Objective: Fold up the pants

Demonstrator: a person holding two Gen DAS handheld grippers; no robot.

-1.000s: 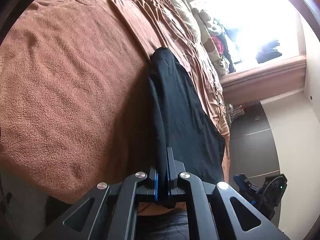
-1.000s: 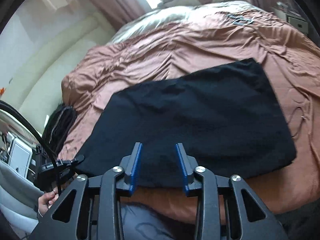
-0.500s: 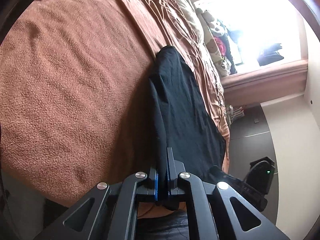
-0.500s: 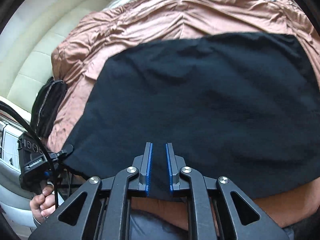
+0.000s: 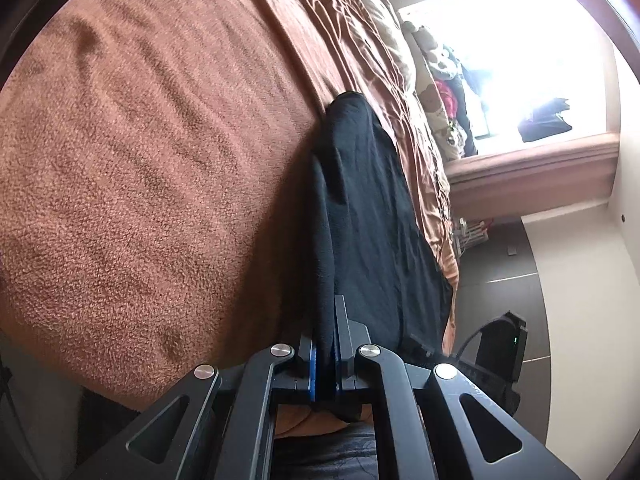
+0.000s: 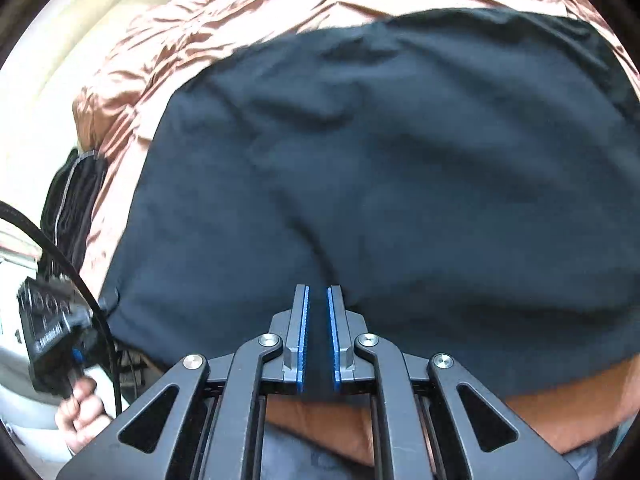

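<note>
Both hand-held grippers pinch the near hem of the black fabric pants [image 6: 380, 168] on the brown fleece blanket [image 5: 140, 168]: left gripper [image 5: 325, 352] clamped, right gripper [image 6: 317, 340] just closing on cloth. Next, probably lift both corners together and carry them forward.

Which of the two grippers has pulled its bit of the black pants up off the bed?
The left gripper: the pants rise in a ridge from its jaws.
</note>
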